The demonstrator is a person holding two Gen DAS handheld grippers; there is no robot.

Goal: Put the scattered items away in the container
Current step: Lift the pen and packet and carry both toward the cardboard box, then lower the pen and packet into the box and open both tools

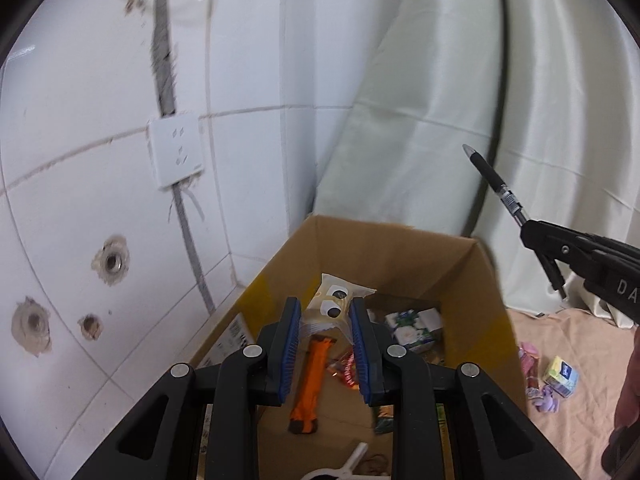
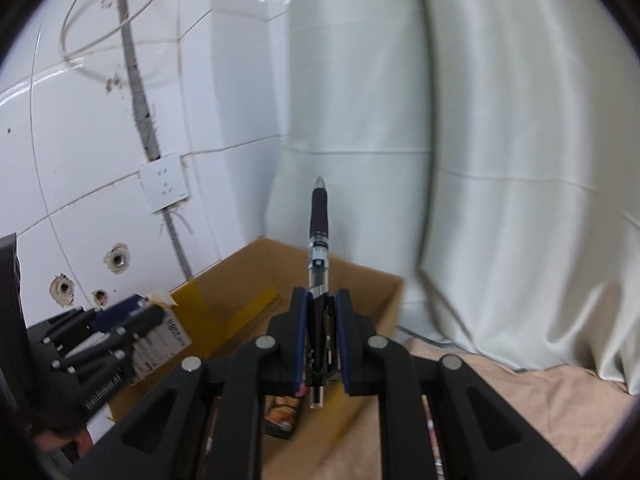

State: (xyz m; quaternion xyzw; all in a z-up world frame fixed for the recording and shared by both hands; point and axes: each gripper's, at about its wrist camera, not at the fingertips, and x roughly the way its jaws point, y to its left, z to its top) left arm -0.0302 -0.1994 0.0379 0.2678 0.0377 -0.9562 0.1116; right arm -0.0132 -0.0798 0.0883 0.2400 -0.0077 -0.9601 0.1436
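Small packets (image 1: 560,376) lie on the peach cloth (image 1: 580,420) by the cardboard box's (image 1: 400,248) right wall; inside are an orange tool (image 1: 310,384) and cartons (image 1: 412,328). The pen (image 2: 319,248) points up and away, lengthwise along the right gripper (image 2: 320,312), clamped over the box's near edge. The left gripper (image 1: 326,344) pinches a googly-eyed snack packet (image 1: 334,304) above the box.
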